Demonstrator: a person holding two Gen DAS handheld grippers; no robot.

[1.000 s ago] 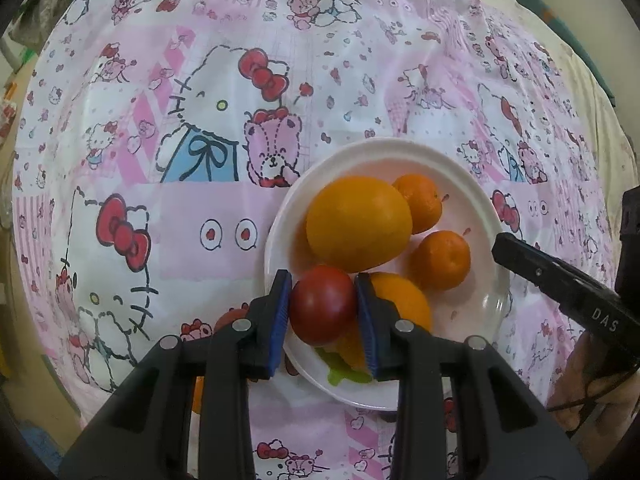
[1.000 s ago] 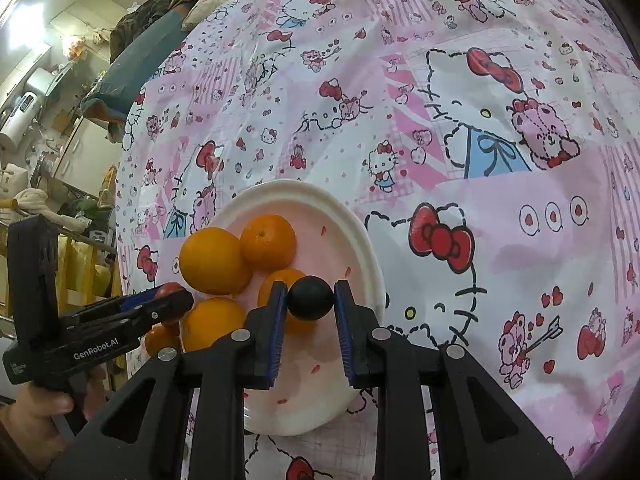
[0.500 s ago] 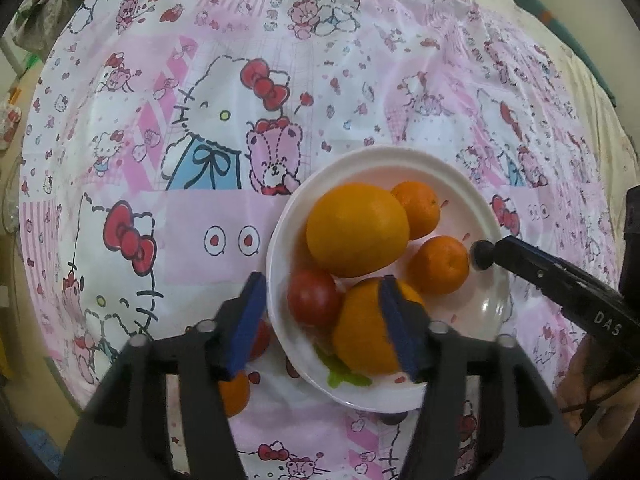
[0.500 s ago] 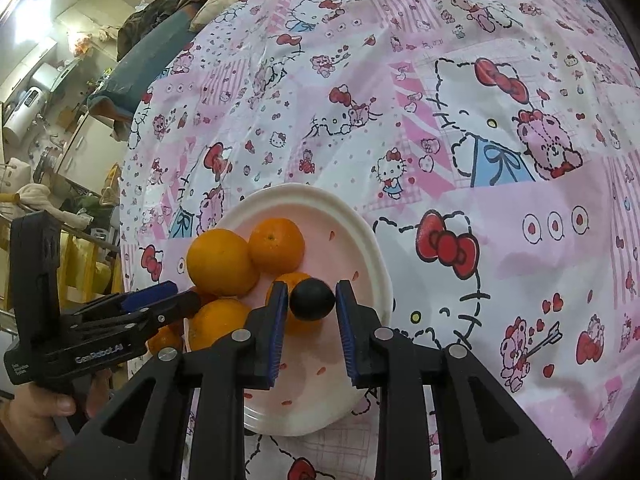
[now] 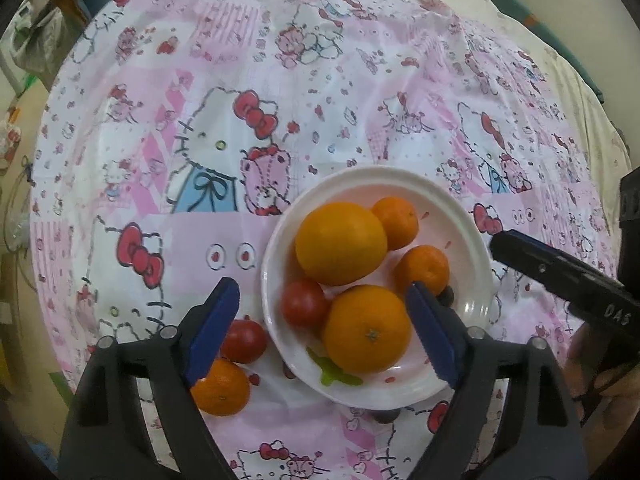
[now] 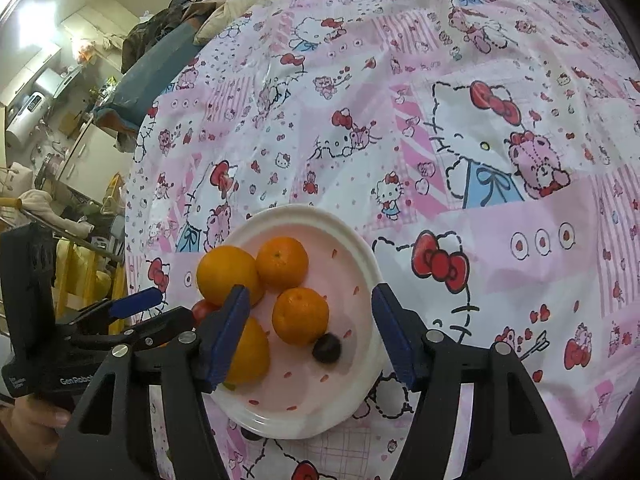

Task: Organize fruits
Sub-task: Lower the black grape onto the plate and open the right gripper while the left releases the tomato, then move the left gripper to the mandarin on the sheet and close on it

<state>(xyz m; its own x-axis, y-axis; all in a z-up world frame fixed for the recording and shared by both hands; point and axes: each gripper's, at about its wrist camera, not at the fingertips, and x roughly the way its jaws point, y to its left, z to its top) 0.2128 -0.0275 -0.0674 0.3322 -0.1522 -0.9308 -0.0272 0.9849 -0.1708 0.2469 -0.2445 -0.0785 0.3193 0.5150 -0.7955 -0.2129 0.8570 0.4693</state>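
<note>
A white plate (image 5: 472,280) (image 6: 360,264) holds two big oranges (image 5: 341,243) (image 5: 367,329), two small tangerines (image 5: 396,222) (image 5: 422,270), a red tomato (image 5: 304,303) and a dark plum (image 6: 327,348) (image 5: 446,295). My left gripper (image 5: 326,330) is open and empty above the plate's near side. My right gripper (image 6: 310,334) is open and empty, with the plum lying on the plate between its fingers. A second tomato (image 5: 244,341) and a tangerine (image 5: 220,387) lie on the cloth left of the plate.
A pink cartoon-print cloth (image 5: 320,80) covers the table. A small dark fruit (image 5: 386,415) lies on the cloth by the plate's near rim. Room clutter and a blue cushion (image 6: 152,76) lie past the table's far-left edge in the right wrist view.
My left gripper let go of the tomato onto the plate, opened wide and drew back. My right gripper then opened and dropped the plum onto the plate.
</note>
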